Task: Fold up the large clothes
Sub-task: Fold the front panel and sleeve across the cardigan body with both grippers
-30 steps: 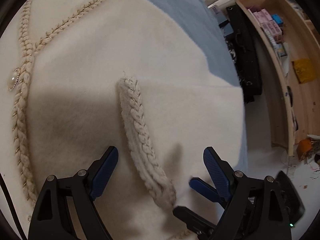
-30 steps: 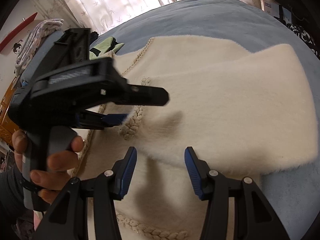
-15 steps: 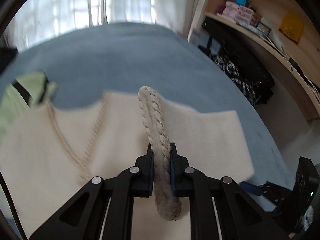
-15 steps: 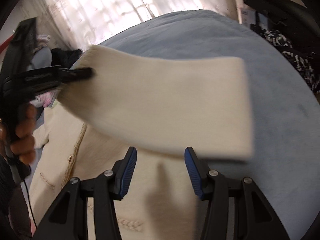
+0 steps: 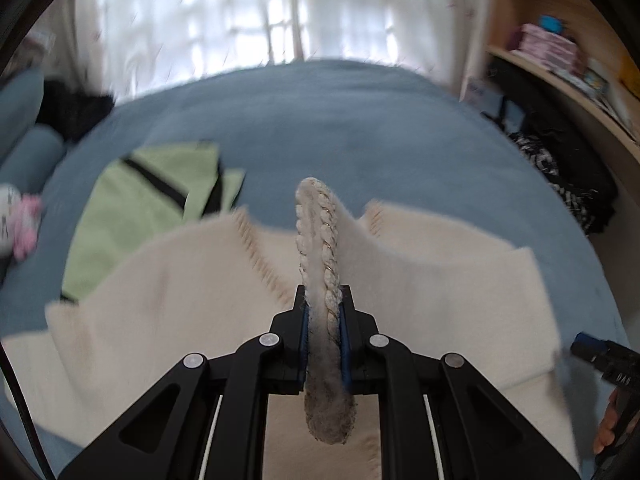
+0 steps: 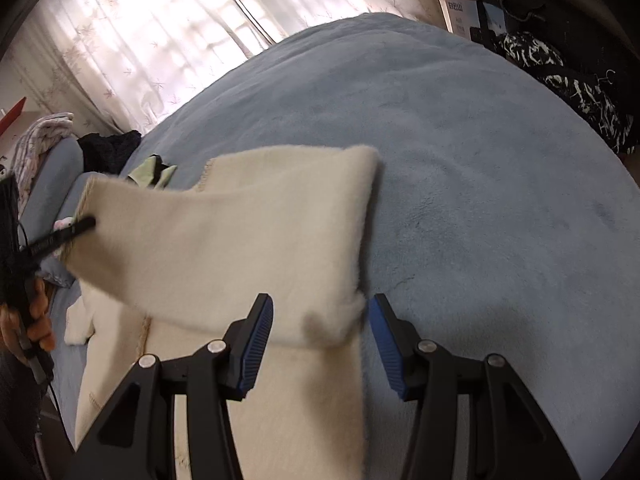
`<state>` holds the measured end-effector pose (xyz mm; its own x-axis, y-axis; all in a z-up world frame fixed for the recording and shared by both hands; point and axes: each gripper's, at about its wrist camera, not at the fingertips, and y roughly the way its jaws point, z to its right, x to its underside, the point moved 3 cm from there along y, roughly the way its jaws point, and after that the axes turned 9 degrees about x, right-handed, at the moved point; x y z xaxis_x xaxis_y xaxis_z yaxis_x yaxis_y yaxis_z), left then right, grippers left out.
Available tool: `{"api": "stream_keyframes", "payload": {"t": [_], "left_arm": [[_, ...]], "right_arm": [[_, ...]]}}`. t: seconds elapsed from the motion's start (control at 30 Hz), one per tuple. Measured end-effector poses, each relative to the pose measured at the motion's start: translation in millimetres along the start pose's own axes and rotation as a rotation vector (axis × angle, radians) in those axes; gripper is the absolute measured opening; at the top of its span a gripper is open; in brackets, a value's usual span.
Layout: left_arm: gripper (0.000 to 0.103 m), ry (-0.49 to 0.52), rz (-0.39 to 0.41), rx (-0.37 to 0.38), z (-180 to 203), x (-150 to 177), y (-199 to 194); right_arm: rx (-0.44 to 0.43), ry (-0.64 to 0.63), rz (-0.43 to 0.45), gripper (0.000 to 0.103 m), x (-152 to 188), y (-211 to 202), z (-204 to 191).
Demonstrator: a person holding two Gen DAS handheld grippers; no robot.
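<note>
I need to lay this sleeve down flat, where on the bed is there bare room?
Free: the blue blanket right of the cream cardigan, out toward the black patterned clothes. Crowded: the left, with the green garment and dark clothes.

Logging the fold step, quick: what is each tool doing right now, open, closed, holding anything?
Left tool: closed on the braided cuff of the cream sweater, lifted.
Right tool: open, holding nothing; sweater fold lies between its fingers.

Sunlit curtained window (image 5: 288, 20) behind bed (image 6: 460, 160), wooden shelves (image 5: 560, 60).
</note>
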<state>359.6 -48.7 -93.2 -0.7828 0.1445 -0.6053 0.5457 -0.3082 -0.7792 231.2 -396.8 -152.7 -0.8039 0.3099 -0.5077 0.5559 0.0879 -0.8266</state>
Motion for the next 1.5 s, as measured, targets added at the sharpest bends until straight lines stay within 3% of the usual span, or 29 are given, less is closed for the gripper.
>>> {"api": "stream_keyframes", "payload": {"t": [0.17,0.5,0.53,0.57,0.63,0.73,0.87,1.0,1.13,1.2,1.23,1.27,1.4,1.5], "left_arm": [[0.010,-0.039,-0.040,0.018,-17,17,21],[0.010,0.000,0.018,0.112,7,13,8],[0.010,0.002,0.025,0.116,9,14,4],[0.010,0.004,0.034,0.121,9,14,1],[0.010,0.000,0.053,0.124,8,15,-5],[0.010,-0.020,0.069,0.130,-2,22,-5],[0.010,-0.095,-0.035,0.089,-30,51,37],[0.013,-0.144,-0.116,0.070,-49,76,72],[0.033,-0.151,-0.137,0.089,-51,75,70],[0.062,-0.157,-0.155,0.136,-53,76,65],[0.067,-0.162,-0.162,0.153,-53,78,61],[0.071,-0.162,-0.167,0.151,-53,81,57],[0.071,-0.149,-0.196,0.182,-54,97,53],[0.071,-0.154,-0.187,0.178,-53,102,53]], "right_arm": [[0.005,0.023,-0.033,0.051,-23,26,0],[0.021,0.128,-0.094,0.050,-82,94,14],[0.032,0.129,-0.112,0.046,-84,100,15],[0.058,0.121,-0.116,0.021,-85,104,16],[0.117,0.049,-0.088,0.015,-87,101,9],[0.126,0.004,0.024,0.013,-90,79,2],[0.160,-0.003,-0.045,0.016,-79,105,12],[0.109,0.042,-0.066,0.025,-79,100,18],[0.054,0.050,-0.080,0.043,-68,79,22],[0.021,0.053,-0.080,0.050,-55,62,26],[-0.001,0.055,-0.082,0.051,-43,53,27],[-0.016,0.054,-0.085,0.051,-35,49,24],[-0.049,0.043,-0.131,0.051,6,32,26],[-0.071,0.056,-0.130,0.051,18,31,23]]}}
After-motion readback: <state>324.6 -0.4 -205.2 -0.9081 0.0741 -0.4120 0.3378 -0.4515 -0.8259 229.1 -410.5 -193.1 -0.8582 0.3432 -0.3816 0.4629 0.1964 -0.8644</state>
